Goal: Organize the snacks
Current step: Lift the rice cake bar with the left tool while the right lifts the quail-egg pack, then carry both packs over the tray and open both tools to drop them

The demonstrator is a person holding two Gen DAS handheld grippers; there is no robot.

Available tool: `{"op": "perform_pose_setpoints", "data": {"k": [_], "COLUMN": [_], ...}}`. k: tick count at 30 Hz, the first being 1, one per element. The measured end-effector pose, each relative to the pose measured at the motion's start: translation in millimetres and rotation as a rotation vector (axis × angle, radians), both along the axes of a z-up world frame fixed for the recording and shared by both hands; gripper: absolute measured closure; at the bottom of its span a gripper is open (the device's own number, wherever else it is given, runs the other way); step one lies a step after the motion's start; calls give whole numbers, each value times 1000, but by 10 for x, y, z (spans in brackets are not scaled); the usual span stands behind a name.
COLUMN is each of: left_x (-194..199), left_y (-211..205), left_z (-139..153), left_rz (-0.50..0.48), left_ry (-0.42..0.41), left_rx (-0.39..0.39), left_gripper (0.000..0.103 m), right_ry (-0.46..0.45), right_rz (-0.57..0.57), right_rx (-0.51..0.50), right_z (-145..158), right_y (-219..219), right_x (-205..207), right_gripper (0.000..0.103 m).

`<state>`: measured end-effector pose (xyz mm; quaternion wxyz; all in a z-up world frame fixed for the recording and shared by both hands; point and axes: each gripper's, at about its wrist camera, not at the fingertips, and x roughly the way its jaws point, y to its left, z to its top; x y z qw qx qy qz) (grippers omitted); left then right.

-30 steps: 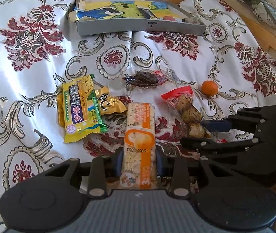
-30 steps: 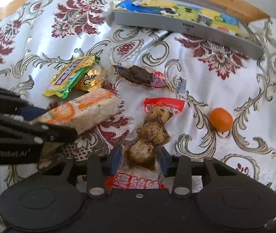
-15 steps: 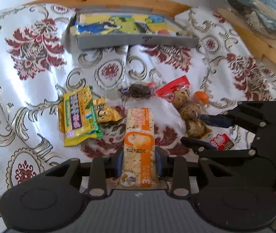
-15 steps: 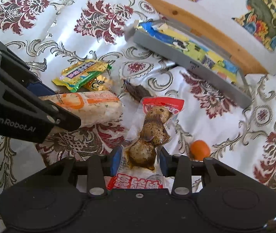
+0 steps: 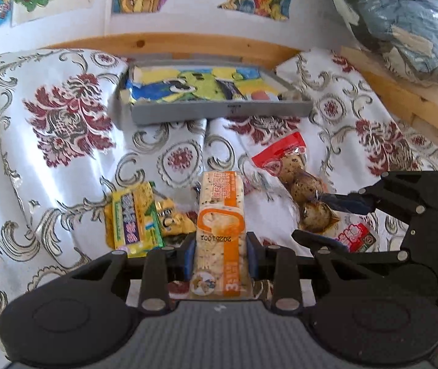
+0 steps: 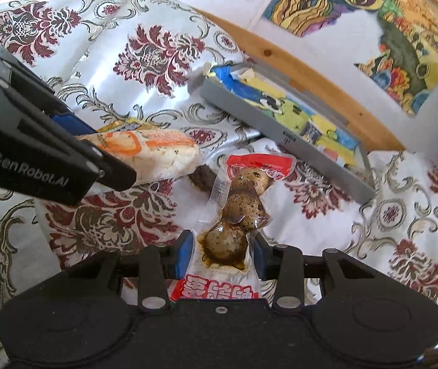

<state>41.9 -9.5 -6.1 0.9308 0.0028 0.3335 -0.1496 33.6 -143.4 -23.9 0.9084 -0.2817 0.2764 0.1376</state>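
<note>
- Your left gripper (image 5: 220, 250) is pinching the orange rice-cracker pack (image 5: 220, 215).
- Your right gripper (image 6: 223, 253) is clamping the quail-egg pouch (image 6: 240, 203), facing the grey tray (image 6: 280, 129).

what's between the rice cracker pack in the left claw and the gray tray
In the left wrist view, only bare patterned cloth lies between the rice cracker pack and the gray tray.

left gripper (image 5: 220, 253): black, blue pads | right gripper (image 6: 223, 253): black, silver screws, blue pads
</note>
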Motion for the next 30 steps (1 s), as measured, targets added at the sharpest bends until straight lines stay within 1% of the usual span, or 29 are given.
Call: {"op": "perform_pose_setpoints", "data": {"k": [9,13,16,19,21,22,26,30], "left_x": [9,118,265,455,613,715,1164,1620], "left_y": [64,98,87,43,-11,-48,-219,-352], "left_z": [113,197,277,368,412,427,476,549], "left_rz": [37,76,103,124,133,138,164,212], "left_ry": [-82,-108,-125,-149,-158,-161,-164,-171], "left_rx": [-47,-88,-94,-95,-100,-103,-100,-130], "left_gripper": [68,68,68,68,68,68,68,68], "right_ry": [-70,-118,-149,-196,-216,-221,-222,-270], "right_rz": [38,85,102,113,101,85,-3,-37], "right_rx": [33,28,48,55,77,96,243,301], "right_z": [215,331,438,518,553,567,640,662], "right_y": [-10,-16,-50,-121,-185,-219,-425,-634], "right_x": [115,212,346,511,675,771,1166,1519], "right_gripper": [62,62,62,61,61,61,61,61]}}
